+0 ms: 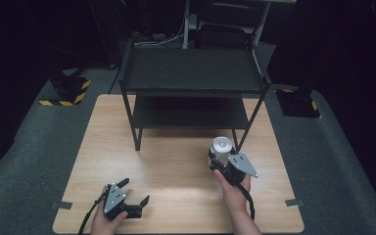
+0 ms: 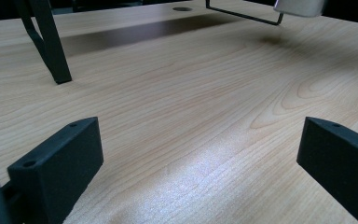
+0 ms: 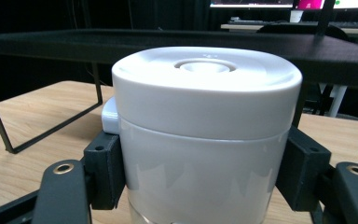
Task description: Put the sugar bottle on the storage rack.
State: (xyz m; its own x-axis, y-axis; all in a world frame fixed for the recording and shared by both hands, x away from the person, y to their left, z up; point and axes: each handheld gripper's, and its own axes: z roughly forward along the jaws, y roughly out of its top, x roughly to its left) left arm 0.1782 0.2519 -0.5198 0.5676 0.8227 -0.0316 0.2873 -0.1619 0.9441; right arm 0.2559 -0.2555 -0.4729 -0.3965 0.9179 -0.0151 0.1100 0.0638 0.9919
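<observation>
A clear round jar with a white lid is held upright above the wooden table, just in front of the black shelf rack's right front leg. My right gripper is shut on the jar; in the right gripper view both jaws press the jar's sides below the lid. My left gripper rests low at the table's front left, open, with bare wood between its jaws. The jar's base peeks in at the top right of the left gripper view.
The two-tier black rack stands at the back of the table, both tiers bare; its left front leg is ahead of my left gripper. Grey carpet surrounds the table. Yellow-black striped blocks sit on the floor at the left and right.
</observation>
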